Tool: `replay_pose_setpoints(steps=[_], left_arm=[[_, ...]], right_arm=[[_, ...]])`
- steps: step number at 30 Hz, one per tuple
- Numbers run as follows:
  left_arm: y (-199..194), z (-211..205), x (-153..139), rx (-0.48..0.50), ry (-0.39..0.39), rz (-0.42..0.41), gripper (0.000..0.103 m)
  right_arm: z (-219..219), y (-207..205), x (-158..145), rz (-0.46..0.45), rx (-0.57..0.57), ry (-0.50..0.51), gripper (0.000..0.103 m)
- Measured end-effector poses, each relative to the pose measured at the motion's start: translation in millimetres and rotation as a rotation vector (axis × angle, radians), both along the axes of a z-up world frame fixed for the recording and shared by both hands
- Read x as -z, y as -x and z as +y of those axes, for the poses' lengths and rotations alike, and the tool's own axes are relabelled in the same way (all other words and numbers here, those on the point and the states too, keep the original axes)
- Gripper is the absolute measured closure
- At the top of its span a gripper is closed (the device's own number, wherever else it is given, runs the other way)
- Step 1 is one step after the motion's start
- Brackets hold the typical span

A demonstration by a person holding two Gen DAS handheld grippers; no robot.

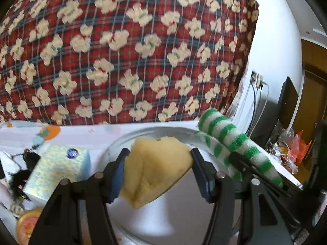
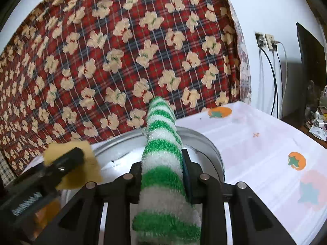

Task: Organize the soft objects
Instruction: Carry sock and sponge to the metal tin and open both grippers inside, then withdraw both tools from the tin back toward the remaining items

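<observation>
The black furry thing (image 1: 19,178) at the left edge of the left wrist view is blurred and partly cut off; I cannot tell what it is. The orange round item (image 1: 27,222) at the lower left is half hidden behind the left gripper (image 1: 158,167). The clutter (image 1: 290,153) at the right is too small to identify.

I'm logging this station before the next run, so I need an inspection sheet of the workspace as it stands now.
Surface: white tablecloth with orange fruit prints.
Job's things: yellow foam sponge and green-and-white striped fuzzy cloth roll, both held over the round grey metal basin.
Clutter: blue-and-white patterned tissue pack, black furry item, orange-lidded jar.
Grippers: left gripper shut on the sponge; right gripper shut on the cloth roll.
Cables: black and white cables hang from the wall socket.
Surroundings: red plaid blanket with cream bears behind the table; white wall.
</observation>
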State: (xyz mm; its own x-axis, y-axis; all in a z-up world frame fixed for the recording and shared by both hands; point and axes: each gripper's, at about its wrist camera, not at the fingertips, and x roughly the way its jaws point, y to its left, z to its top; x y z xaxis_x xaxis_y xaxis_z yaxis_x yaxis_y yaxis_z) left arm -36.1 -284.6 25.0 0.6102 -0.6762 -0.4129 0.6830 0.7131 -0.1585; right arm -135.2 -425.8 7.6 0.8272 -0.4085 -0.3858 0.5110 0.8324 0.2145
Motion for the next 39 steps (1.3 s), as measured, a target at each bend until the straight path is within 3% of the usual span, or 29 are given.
replay_pose_setpoints(steps=[6,8,10,12,15,16,20,23,26,30,39], left_arm=[[-5.6,-14.2,21.5,-0.01,-0.049,0.024,0.043],[-6.9,-15.5,25.0,-0.012,-0.058,0.021,0.041],[-7.6,-14.1,26.2,-0.024,-0.06,0.006,0.034],[-8.7,-12.2,28.5,-0.048,-0.066,-0.006,0.022],[-12.1,-9.4,30.1,-0.043,-0.061,0.023,0.002],[-11.2,-7.7,29.6,-0.041,-0.052,0.027,0.0],[5.6,1.3,19.2,-0.035,0.013,-0.05,0.0],[13.7,-0.6,16.5,-0.033,-0.018,-0.107,0.0],[18.8,1.4,14.4,-0.055,-0.036,-0.157,0.0],[26.2,12.0,9.3,-0.099,-0.026,-0.224,0.0],[30.3,36.7,10.3,-0.135,-0.014,-0.257,0.0]], right_arm=[[0.3,-8.4,5.5,0.036,-0.032,-0.034,0.072],[0.4,-11.1,6.5,0.044,-0.044,-0.048,0.067],[-1.9,-12.2,8.0,0.058,-0.03,-0.062,0.062],[-7.4,-10.3,9.2,0.052,-0.009,-0.094,0.048],[-19.1,0.4,9.0,-0.012,0.013,-0.16,0.039],[-21.3,4.6,8.0,-0.034,0.026,-0.169,0.037],[-22.6,19.0,2.4,-0.125,0.038,-0.175,0.028],[-16.1,20.6,-2.2,-0.156,0.006,-0.155,0.028],[-5.6,22.2,-7.6,-0.175,-0.003,-0.092,0.027],[9.5,31.7,-15.7,-0.222,0.068,0.044,0.027],[24.2,22.5,-16.4,-0.187,0.046,0.133,0.023]])
